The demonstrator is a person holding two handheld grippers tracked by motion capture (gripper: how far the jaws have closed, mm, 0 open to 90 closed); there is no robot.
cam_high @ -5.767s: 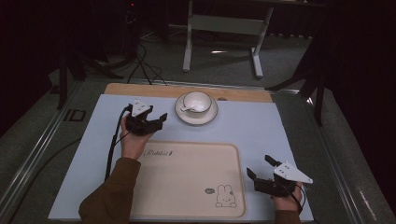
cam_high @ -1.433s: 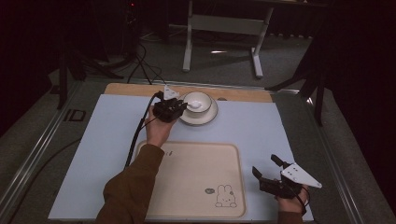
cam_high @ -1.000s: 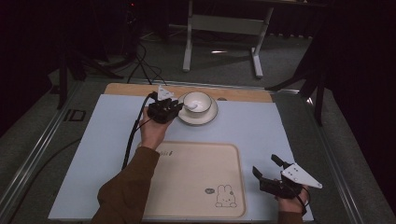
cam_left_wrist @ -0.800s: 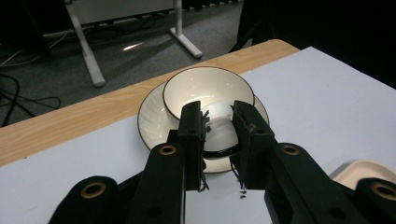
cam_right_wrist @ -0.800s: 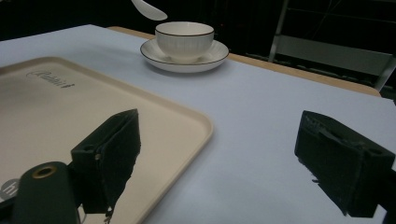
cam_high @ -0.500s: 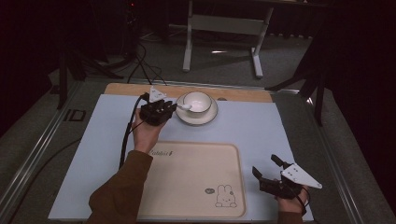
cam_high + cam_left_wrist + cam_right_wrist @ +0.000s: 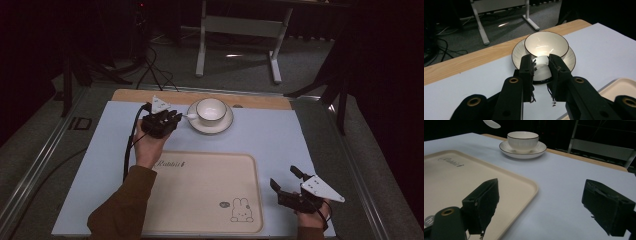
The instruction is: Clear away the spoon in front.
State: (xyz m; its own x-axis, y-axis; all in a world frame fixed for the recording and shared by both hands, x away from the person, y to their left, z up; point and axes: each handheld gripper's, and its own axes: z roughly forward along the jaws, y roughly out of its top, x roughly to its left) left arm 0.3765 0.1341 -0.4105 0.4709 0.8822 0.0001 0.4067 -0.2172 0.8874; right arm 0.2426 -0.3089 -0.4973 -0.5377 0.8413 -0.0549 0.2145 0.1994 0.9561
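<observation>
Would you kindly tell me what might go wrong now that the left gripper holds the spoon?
The left gripper pinches a glossy spoon, which may slip or twist between the jaws. The spoon hangs close to the cup and saucer, so a careless swing might knock them.

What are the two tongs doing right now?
Left tongs: closed on a white spoon, lifted beside the cup.
Right tongs: open, holding nothing.

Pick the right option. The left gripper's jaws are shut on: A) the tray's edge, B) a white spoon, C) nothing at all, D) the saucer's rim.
B: in the left gripper view, the left gripper clamps a white spoon between its jaws, in front of the cup on its saucer.
</observation>
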